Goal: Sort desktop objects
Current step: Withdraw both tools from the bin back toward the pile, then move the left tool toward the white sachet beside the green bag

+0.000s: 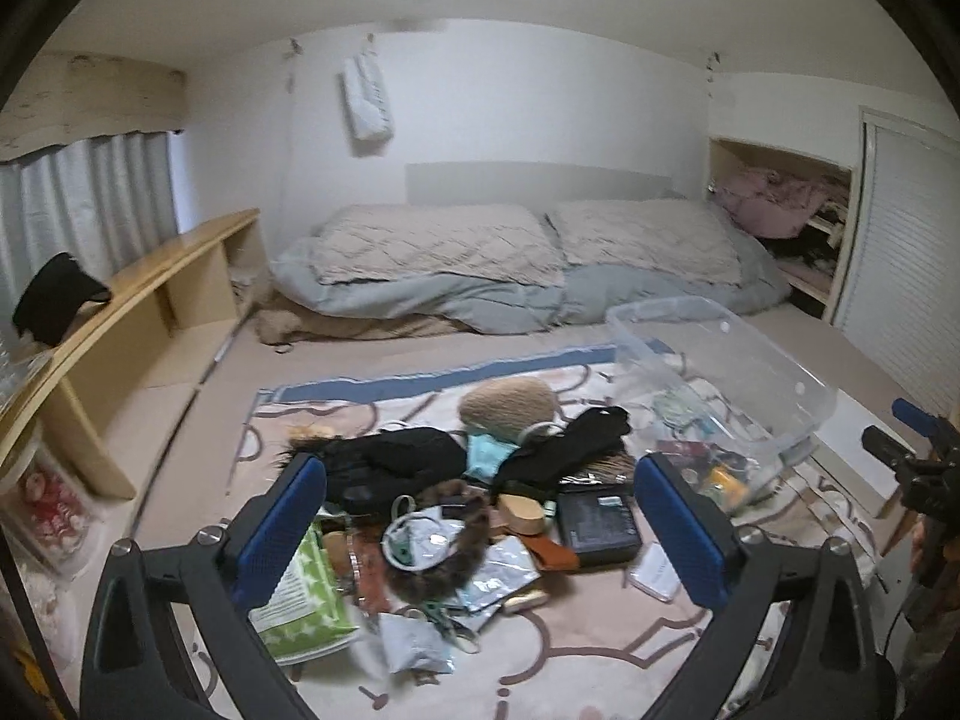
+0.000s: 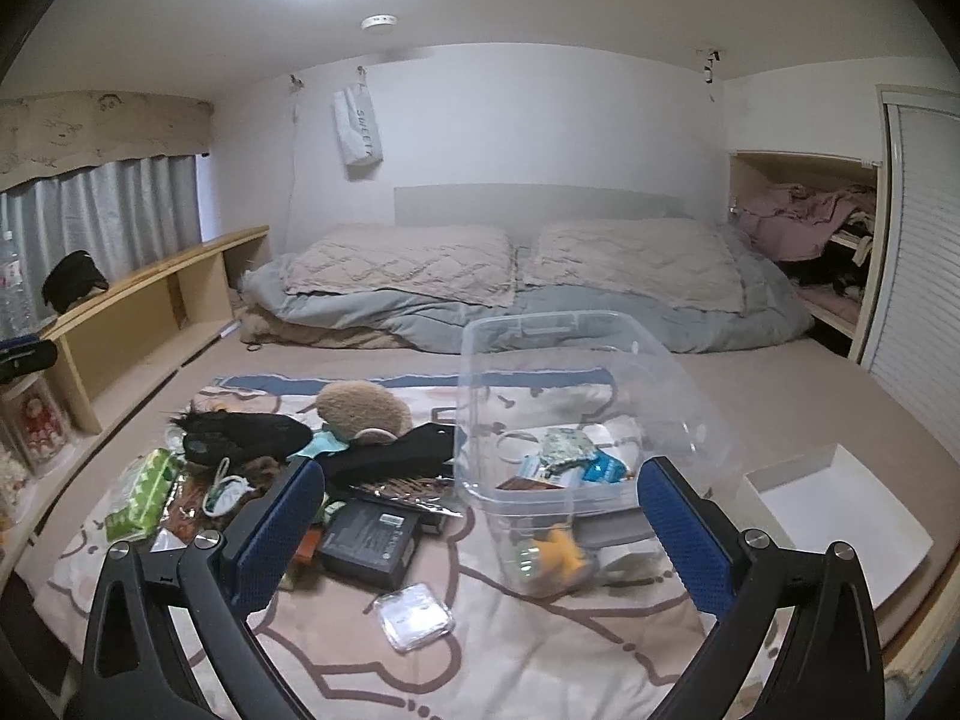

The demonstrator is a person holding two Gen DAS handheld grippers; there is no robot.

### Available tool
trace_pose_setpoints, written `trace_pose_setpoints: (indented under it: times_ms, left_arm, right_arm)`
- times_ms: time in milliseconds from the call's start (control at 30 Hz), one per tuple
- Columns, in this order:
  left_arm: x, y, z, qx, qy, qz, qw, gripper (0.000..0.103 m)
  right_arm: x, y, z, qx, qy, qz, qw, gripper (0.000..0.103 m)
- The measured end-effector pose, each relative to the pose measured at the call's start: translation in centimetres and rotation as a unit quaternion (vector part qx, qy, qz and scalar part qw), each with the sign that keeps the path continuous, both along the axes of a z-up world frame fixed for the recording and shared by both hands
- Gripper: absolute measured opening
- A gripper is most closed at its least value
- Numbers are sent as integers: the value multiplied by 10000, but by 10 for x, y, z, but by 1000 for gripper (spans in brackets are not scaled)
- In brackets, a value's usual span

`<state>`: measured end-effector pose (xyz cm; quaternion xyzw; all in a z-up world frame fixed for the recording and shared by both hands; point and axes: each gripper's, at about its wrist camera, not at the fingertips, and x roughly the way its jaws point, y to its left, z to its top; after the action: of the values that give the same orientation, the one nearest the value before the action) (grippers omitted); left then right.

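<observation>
A pile of small items lies on a patterned rug (image 1: 600, 648): a black box (image 1: 597, 519), a green wipes pack (image 1: 303, 588), a black pouch (image 1: 396, 462), a brown plush (image 1: 510, 408) and a fur band (image 1: 444, 564). My left gripper (image 1: 480, 468) hangs open above this pile, with nothing between its pads. To the right stands a clear plastic bin (image 2: 600, 360) with several items in it. My right gripper (image 2: 480, 474) is open in front of the bin's near wall and holds nothing. The black box (image 2: 369, 540) and a small clear case (image 2: 414, 615) lie near its left finger.
A white tray (image 2: 840, 516) lies on the floor to the right of the bin. Folded bedding (image 2: 510, 288) fills the back. A low wooden shelf (image 2: 150, 300) runs along the left wall, and a closet with a louvred door (image 2: 924, 300) is at the right.
</observation>
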<state>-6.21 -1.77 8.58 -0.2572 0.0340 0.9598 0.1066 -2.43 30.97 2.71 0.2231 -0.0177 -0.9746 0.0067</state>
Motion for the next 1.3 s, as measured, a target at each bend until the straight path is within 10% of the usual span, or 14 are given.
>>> trace_pose_setpoints:
  times_ms: [900,1300]
  left_arm:
    - [13,-52,-133,514,683,1373,9868,103]
    - [20,-51,-141,322,761,1828,9797,103]
  right_arm:
    - [-1,-22,-92,-70,701,412,9967,103]
    - [-1,-26,-106,-161,721,195,9971,103]
